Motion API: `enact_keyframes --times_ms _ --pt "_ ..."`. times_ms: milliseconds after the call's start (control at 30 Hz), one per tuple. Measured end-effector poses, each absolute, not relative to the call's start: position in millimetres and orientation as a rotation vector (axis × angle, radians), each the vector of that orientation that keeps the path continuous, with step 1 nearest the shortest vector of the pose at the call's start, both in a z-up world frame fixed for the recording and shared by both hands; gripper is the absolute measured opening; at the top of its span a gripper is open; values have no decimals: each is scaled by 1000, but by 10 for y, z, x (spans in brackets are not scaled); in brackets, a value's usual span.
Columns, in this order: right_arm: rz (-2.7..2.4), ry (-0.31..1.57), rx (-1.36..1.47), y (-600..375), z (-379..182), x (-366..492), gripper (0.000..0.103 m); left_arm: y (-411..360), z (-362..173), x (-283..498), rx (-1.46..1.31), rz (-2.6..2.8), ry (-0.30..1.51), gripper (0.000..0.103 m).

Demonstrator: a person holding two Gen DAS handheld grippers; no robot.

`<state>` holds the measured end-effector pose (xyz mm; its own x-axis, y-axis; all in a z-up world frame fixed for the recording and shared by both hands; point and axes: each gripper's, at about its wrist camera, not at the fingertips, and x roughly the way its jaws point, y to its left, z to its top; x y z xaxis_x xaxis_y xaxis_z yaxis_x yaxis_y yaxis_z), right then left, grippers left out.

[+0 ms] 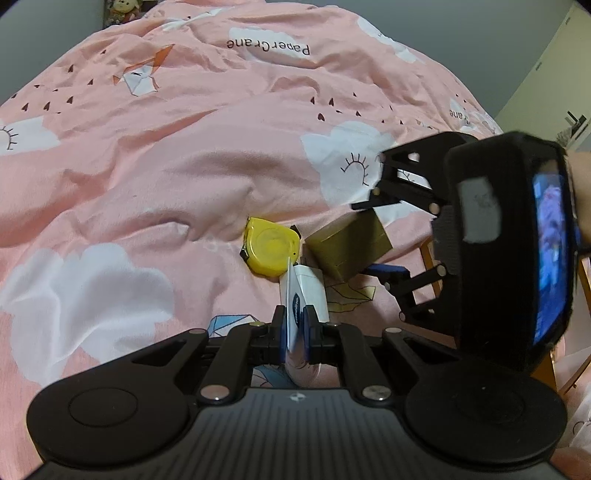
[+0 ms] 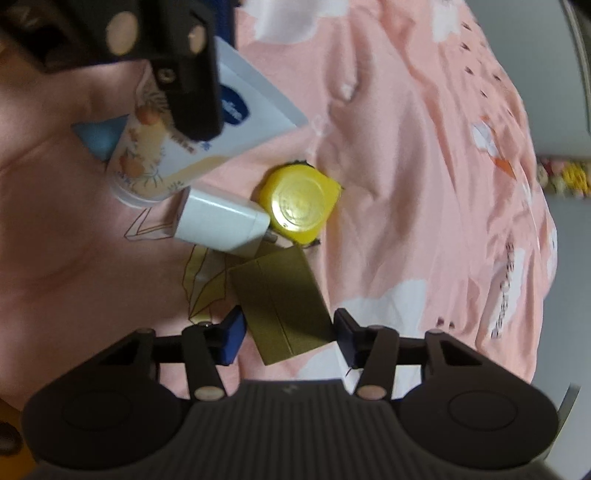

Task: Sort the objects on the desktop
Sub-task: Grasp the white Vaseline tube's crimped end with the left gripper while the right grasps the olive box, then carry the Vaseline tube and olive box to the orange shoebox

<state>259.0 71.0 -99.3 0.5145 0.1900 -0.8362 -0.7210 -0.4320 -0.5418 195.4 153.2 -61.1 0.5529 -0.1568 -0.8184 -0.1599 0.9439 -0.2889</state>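
The left gripper (image 1: 294, 325) sits at lower centre of its frame, fingers closed tight. The right gripper (image 2: 290, 338) has fingers spread wide apart.

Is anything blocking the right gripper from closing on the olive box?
Nothing visible. The right gripper is open, its pads either side of the olive box. The white charger and yellow tape measure lie beyond the box, outside the gap.

- 1 yellow tape measure (image 1: 270, 246)
- 1 olive-gold box (image 1: 351, 243)
- 1 white charger plug (image 2: 221, 221)
- 1 white cream tube (image 2: 192, 147)
- 2 grippers: left gripper (image 1: 294, 330), right gripper (image 2: 290, 338)
- 1 pink quilt (image 1: 184, 166) on the bed
- 1 doll (image 1: 123, 9), far corner
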Motion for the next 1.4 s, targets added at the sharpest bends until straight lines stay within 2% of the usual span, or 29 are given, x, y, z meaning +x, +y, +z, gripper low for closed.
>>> enact_keyframes --times_ms 367,567,800,1100,1400 --pt "976 843 -809 211 146 2883 49 1467 -196 1799 -396 14 886 8" --pt "900 878 -507 -421 537 2644 49 1293 220 1733 -396 -33 802 8" --pt "716 843 -341 -1331 928 2651 49 855 674 1801 -387 -172 712 8" --pt "418 953 -216 -2339 660 2852 49 70 719 2105 -309 -345 747 8" --pt "295 1016 -119 -2499 -2 3406 49 -447 491 2361 -242 -384 831 8"
